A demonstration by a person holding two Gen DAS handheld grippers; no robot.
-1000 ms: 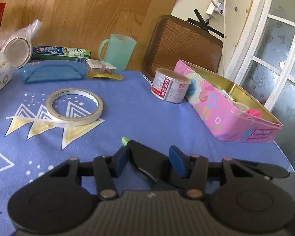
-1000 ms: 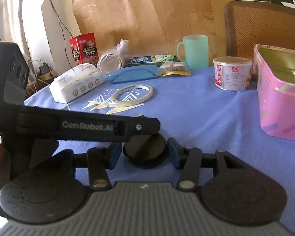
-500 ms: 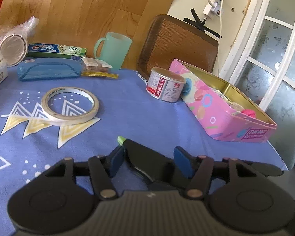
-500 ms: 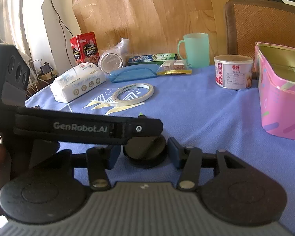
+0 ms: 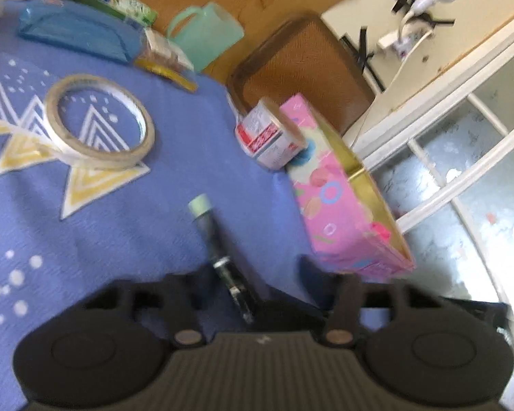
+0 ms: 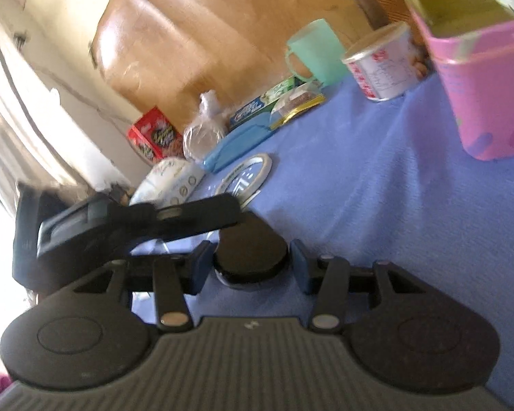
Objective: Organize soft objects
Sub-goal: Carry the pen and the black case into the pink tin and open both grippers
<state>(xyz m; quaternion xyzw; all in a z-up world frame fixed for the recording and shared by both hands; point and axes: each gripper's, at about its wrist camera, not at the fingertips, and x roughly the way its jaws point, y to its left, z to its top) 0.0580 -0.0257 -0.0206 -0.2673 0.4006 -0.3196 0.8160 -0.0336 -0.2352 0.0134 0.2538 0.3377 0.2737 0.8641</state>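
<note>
While the blue tablecloth fills most of both views, the open pink tin stands at its right edge, a small pink soft thing showing inside its near end; what else lies in it is too blurred to tell. Low in the frame, the left gripper has just been closing its jaws, yet the fingers appear well apart, with the near end of a dark marker lying between them on the cloth, neither pad visibly on it. In the right wrist view, the right gripper stands about half open around a black round disc on the cloth, pads just beside its edges; whether they press it I cannot tell. A white tissue pack lies at middle left, beside the tape roll.
</note>
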